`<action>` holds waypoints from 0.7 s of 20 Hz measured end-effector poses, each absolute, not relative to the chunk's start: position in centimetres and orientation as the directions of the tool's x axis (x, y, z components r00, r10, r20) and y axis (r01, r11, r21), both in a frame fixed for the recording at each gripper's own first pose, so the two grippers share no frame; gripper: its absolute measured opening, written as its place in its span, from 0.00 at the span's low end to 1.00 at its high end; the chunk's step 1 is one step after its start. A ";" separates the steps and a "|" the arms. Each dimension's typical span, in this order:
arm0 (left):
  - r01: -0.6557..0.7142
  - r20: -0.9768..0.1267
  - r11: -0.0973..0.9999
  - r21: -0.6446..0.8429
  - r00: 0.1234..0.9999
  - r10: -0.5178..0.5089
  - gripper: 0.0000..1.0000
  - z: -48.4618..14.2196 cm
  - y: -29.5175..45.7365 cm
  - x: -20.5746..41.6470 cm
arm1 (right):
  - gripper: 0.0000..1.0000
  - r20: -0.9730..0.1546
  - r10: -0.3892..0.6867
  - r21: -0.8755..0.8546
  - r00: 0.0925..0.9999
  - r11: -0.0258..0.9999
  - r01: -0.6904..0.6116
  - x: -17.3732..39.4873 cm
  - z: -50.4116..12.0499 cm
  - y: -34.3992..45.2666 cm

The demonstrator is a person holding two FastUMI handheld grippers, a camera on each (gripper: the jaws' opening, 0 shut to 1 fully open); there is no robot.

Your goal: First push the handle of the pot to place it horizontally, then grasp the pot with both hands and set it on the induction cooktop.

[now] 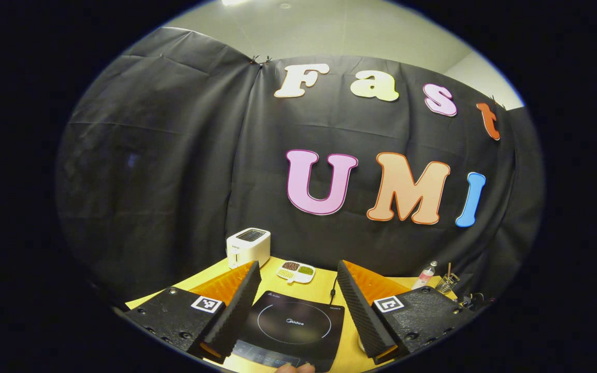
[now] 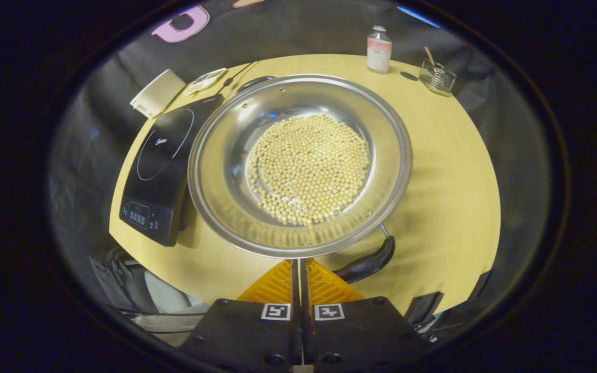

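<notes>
Stainless steel is what the pot (image 2: 298,166) is made of; it is sitting on the wooden table (image 2: 449,181) in the right gripper view, just right of the induction cooktop (image 2: 161,171) and not on it. A layer of pale beans (image 2: 309,168) is covering the bottom of the pot. One dark handle (image 2: 366,261) is lying at the pot's near rim, angled toward my right gripper (image 2: 301,264), and a second dark handle (image 2: 254,81) is showing at the far rim. I am holding my right gripper with its fingers pressed together and nothing between them, the tips sitting at the near rim of the pot. In the left gripper view I am holding my left gripper (image 1: 296,305) with its fingers spread wide apart above the near edge of the cooktop, gripping nothing. Beyond the cooktop, a white toaster (image 1: 248,247) and a small divided dish (image 1: 296,271) are standing near the wall. A small bottle (image 2: 379,49) and a glass holder (image 2: 437,76) are standing at the far right of the table.
</notes>
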State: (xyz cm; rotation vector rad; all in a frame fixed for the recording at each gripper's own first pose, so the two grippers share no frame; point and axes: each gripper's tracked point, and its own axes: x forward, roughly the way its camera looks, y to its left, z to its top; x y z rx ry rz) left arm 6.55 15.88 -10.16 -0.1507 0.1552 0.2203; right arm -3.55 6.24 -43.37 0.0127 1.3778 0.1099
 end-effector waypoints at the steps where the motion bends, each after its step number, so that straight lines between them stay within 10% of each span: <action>1: -0.230 -0.168 0.964 -0.132 0.964 0.207 0.89 -10.2 15.8 6.6 | 0.03 -0.979 0.079 0.068 0.188 0.995 -0.069 -3.4 -43.5 5.8; 14: -0.263 -0.166 0.956 -0.128 0.956 0.241 0.90 -10.2 14.4 7.1 | 0.03 -0.979 0.028 0.030 0.202 1.000 0.004 -0.1 -43.7 -0.8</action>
